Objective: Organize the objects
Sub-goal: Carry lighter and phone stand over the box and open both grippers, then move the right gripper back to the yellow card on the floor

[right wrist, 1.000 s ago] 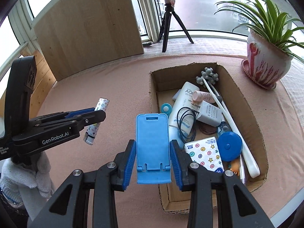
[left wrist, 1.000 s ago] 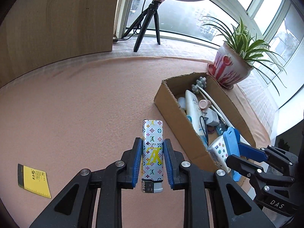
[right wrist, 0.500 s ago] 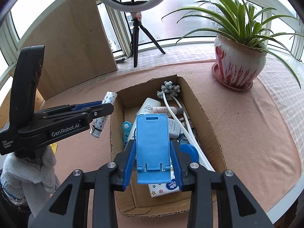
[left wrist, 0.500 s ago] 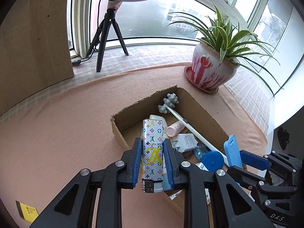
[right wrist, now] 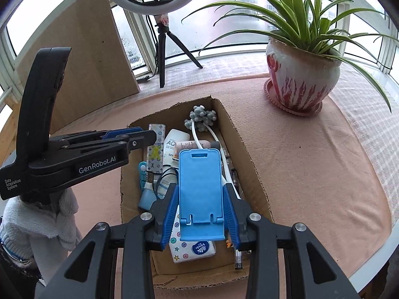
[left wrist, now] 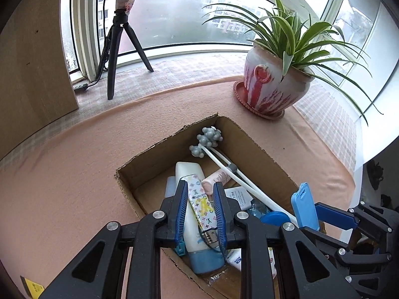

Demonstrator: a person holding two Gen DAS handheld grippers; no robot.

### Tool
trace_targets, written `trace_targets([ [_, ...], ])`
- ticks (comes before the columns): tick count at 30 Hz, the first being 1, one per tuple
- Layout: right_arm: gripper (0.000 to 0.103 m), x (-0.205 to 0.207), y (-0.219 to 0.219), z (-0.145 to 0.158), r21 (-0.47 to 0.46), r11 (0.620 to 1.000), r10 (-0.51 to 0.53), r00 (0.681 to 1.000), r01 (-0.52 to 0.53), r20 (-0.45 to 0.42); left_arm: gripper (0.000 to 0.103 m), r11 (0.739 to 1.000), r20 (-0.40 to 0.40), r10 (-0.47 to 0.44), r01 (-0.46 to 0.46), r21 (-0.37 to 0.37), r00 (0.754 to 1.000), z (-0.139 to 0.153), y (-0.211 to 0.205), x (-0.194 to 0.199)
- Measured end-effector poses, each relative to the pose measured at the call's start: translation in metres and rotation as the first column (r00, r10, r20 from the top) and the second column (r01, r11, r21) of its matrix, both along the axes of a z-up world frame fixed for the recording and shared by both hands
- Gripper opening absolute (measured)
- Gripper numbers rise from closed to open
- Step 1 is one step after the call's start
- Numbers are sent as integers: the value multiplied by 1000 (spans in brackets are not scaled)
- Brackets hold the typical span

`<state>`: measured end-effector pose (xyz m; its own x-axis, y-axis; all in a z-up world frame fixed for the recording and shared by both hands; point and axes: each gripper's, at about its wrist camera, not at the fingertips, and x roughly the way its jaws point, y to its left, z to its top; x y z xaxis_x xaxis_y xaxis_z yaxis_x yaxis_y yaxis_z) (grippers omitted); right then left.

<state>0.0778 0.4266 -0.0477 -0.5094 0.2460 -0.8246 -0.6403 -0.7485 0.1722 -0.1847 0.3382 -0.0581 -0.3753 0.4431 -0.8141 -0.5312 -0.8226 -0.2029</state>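
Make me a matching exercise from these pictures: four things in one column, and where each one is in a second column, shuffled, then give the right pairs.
Things
1. patterned lighter
2. blue phone stand
3. potted plant
4. tissue pack

Places
A. on the pink cloth beside the cardboard box
B. lying inside the box
C. between the left gripper's pads
D. between the right gripper's pads

Pairs: 1-C, 2-D, 3-A, 4-B
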Motion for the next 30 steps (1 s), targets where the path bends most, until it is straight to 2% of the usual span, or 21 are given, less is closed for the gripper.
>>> trace_targets([
  [1, 33, 0, 0, -1, -5, 1000, 8, 1000, -8, 0, 23, 1000, -5, 0, 0, 8, 1000, 1, 0, 0],
  [2, 33, 0, 0, -2, -10, 1000, 23, 1000, -24, -2, 34, 1000, -6, 0, 0, 11, 1000, 1, 0, -1],
  [3, 34, -1, -2, -3, -8, 999, 36, 999, -36, 2, 46, 1000, -3, 2, -2, 8, 1000, 1, 1, -2],
  [4, 36, -1, -4, -3, 3, 999, 42, 999, -42, 9, 75, 1000, 0, 4, -4, 6, 1000, 1, 0, -2],
  [5, 50, -2, -6, -3, 18, 999, 44, 999, -45, 19, 85, 1000, -7, 5, -5, 11, 1000, 2, -1, -2],
  [6, 66, -1, -8, -2, 39, 999, 37, 999, -38, 23, 84, 1000, -16, 4, -3, 13, 1000, 3, -1, -1],
  [8, 72, 3, -12, 1, 74, 997, 29, 1000, -30, 8, 84, 1000, -22, 1, -1, 7, 1000, 4, -1, 0],
  [20, 73, 1, -12, 4, 54, 998, 25, 1000, -24, -8, 84, 1000, -55, 31, -31, -1, 998, 14, -20, 5],
  [30, 73, -24, -33, 6, 47, 995, 89, 996, -88, -25, 85, 992, -74, 123, -125, -20, 990, 22, -80, 15],
])
